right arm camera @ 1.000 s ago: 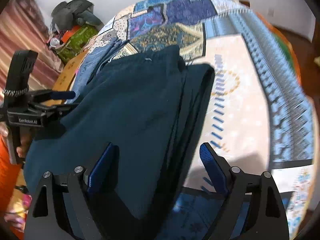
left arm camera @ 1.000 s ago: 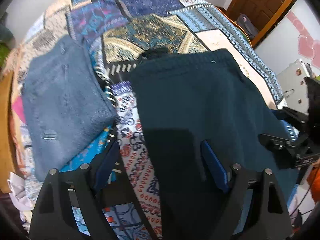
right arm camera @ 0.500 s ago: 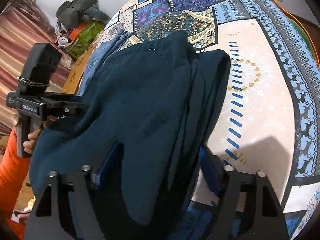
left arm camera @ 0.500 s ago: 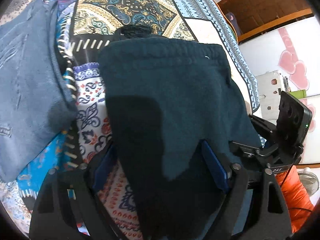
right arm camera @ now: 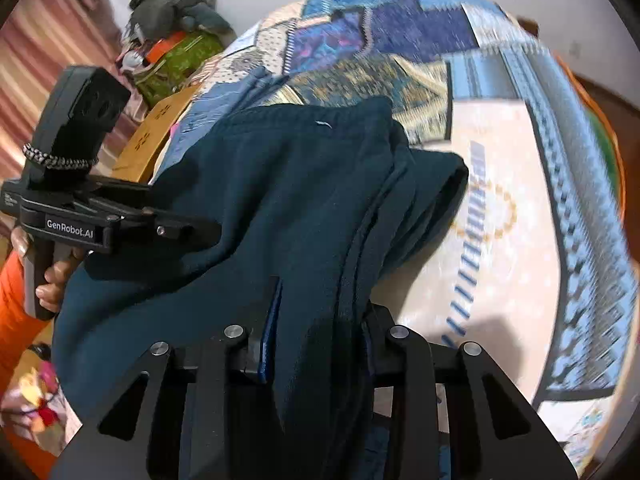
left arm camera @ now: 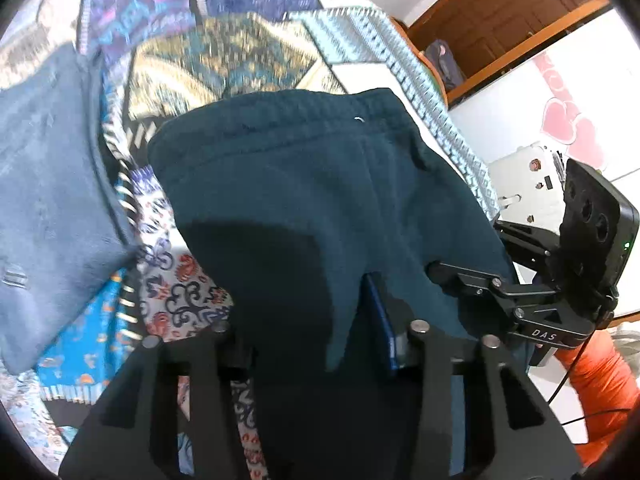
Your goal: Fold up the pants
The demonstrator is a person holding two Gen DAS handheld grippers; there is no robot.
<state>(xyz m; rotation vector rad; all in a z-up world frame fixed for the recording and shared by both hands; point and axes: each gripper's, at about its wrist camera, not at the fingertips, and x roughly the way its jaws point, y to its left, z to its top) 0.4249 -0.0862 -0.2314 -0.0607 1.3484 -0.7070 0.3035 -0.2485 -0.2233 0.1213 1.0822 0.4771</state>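
Observation:
Dark teal pants (left arm camera: 288,184) lie on a patchwork bedspread (left arm camera: 240,52), waistband at the far end. My left gripper (left arm camera: 312,332) is at their near edge, jaws closing, with bunched cloth filling the gap; its right blue pad (left arm camera: 380,320) presses the fabric and the left pad is hidden under it. In the right wrist view the same pants (right arm camera: 300,200) show a folded layer along their right side. My right gripper (right arm camera: 320,332) is also closing, its blue left pad (right arm camera: 272,332) pressing a thick fold. The left gripper (right arm camera: 160,228) grips the pants' left edge there.
Folded blue jeans (left arm camera: 48,200) lie left of the pants. A white appliance (left arm camera: 528,184) and wooden door stand beyond the bed's right side. A pile of bags (right arm camera: 172,40) and a tan board (right arm camera: 160,140) sit at the bed's left. A hand (right arm camera: 52,280) with an orange sleeve holds the left gripper.
Both pairs of jaws have narrowed from wide apart onto the pants' near edge. The cloth now bunches up between the pads and its near end has risen slightly.

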